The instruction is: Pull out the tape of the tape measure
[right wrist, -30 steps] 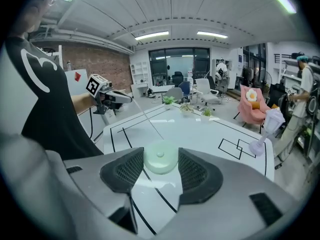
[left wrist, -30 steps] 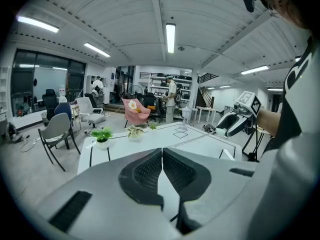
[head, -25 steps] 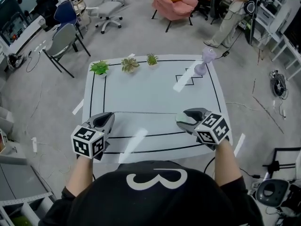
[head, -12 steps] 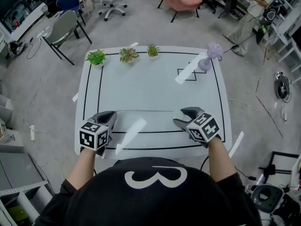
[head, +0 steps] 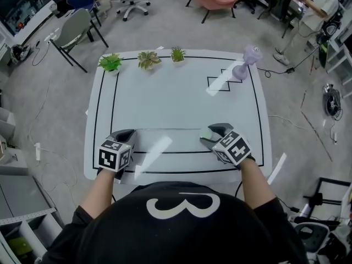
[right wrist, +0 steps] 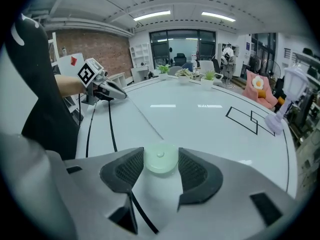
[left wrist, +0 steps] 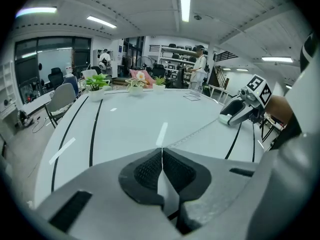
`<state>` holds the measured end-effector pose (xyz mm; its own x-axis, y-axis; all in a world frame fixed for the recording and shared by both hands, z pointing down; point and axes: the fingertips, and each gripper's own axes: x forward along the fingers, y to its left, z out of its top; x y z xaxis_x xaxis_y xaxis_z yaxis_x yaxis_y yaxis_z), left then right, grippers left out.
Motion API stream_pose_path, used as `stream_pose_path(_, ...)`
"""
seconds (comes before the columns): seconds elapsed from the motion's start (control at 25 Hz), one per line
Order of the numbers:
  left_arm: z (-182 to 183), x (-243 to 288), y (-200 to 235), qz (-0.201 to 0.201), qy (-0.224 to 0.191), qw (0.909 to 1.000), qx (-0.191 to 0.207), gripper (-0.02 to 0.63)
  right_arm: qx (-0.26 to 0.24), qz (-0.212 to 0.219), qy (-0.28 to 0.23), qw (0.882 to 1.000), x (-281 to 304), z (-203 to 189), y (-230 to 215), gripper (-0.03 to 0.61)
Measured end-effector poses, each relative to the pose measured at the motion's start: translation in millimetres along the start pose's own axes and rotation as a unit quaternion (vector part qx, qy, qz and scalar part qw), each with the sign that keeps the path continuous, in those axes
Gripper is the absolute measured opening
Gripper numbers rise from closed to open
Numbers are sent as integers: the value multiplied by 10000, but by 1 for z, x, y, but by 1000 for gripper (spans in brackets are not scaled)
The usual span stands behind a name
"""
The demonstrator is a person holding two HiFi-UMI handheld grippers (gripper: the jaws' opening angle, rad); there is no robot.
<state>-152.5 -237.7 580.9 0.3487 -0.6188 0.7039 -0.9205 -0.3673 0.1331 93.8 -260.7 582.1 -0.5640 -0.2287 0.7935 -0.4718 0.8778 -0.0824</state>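
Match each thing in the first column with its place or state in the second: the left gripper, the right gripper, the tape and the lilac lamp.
Column one:
1. left gripper
2. right gripper
3. tape
4. lilac lamp

Column two:
A. stands near the far right corner of the table
B. jaws shut on the tape's thin end
C. jaws closed round the pale green round case
D. stretched low over the table between the two grippers

Pairs: 1-B, 2-C, 3-D, 4-A
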Motion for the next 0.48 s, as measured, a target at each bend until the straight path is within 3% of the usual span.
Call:
stream_pose_path(0.2, -4, 6, -2, 141, 108, 9993, 317, 12, -45, -60, 51, 10000, 4, -8, 0, 221)
stream_pose_path(0.48, -2, 8, -3, 53, 181, 9989, 436, 30, -32, -171, 57, 9998, 4, -7, 0, 221)
